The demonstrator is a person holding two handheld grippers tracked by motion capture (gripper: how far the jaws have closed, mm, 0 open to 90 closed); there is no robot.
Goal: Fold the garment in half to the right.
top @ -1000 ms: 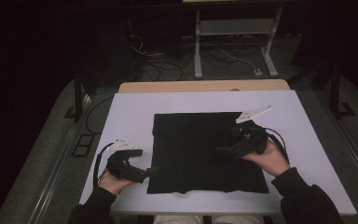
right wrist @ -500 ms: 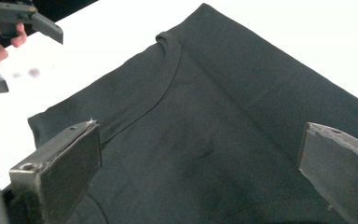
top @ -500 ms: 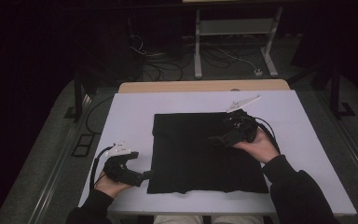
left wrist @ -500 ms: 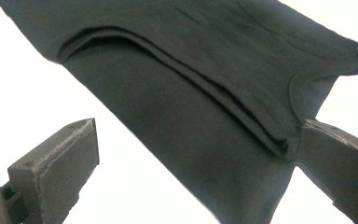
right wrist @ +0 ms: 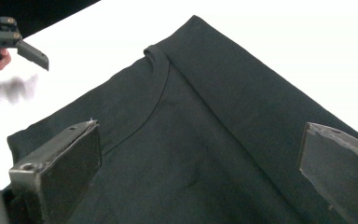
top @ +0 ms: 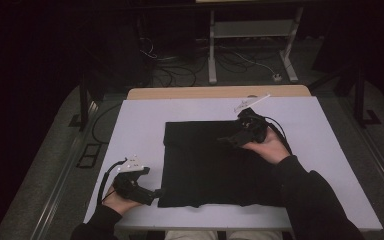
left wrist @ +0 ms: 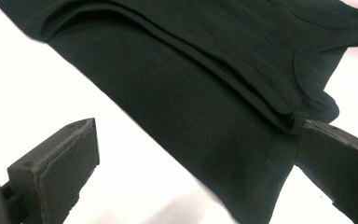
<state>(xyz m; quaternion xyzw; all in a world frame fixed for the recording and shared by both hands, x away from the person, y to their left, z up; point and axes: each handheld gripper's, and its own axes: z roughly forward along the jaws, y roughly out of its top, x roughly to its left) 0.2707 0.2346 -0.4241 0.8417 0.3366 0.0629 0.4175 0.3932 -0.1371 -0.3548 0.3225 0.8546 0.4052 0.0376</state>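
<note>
The room is dark, and most of the light falls on the white counter (top: pixel 145 130), which has a strip of light wood (top: pixel 215 92) along its far edge. Behind it stands a pale metal frame (top: pixel 252 37) with two legs and a shelf, and a mess of cables (top: pixel 190 60) lies on the grey floor (top: pixel 55 150) near it. Dark stands (top: pixel 84 100) rise at both sides of the counter.
</note>
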